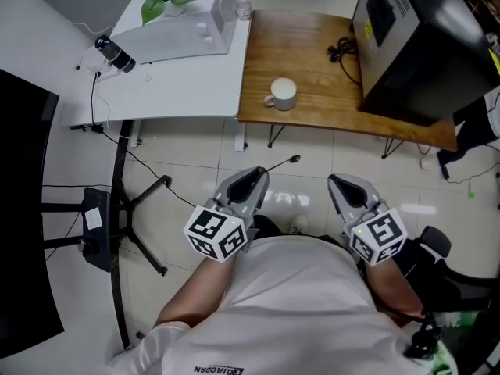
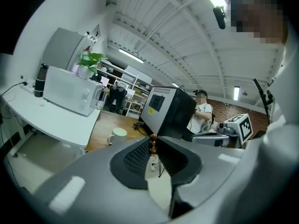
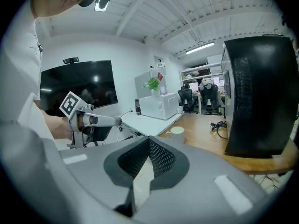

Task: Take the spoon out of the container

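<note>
The left tool [image 1: 256, 180] is clamped on the spoon [image 1: 283, 164], which juts ahead of its tips, well clear of the cup [image 1: 281, 94] far ahead on the desk [image 1: 328, 61]. Best hold that pinch firm and level, so the thin shaft cannot swivel. The right tool [image 1: 344, 186], alongside, is closed and empty.

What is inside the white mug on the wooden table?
Nothing rises above the rim of the mug. Its opening shows only white, and its floor cannot be made out. The spoon is outside it, clamped in the left tongs.
</note>
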A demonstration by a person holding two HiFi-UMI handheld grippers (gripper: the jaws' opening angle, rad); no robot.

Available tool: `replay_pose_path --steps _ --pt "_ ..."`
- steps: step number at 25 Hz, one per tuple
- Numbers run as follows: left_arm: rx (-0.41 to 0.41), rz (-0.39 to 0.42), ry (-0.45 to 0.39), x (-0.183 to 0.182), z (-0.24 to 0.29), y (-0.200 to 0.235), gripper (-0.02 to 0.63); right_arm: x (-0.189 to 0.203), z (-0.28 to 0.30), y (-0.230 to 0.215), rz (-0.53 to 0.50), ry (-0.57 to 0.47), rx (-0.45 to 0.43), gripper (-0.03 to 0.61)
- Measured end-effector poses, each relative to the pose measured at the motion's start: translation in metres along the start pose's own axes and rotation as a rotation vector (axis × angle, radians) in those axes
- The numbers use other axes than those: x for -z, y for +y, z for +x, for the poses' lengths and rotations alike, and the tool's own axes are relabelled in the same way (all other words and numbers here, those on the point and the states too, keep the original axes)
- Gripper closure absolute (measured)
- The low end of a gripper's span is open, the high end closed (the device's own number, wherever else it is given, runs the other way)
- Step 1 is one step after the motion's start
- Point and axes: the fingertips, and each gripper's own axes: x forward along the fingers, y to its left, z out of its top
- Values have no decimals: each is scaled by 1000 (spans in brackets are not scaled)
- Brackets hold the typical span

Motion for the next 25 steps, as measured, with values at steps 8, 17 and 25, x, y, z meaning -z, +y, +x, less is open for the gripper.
replay_pose_path --steps 8,17,25 --pt "60 35 52 -7 -17 16 561 -11 14 22 32 -11 70 572" --pt "143 47 85 -5 -30 25 561 -12 30 53 34 0 120 572" --pt "164 49 103 -2 -35 28 561 -8 31 62 44 6 142 572"
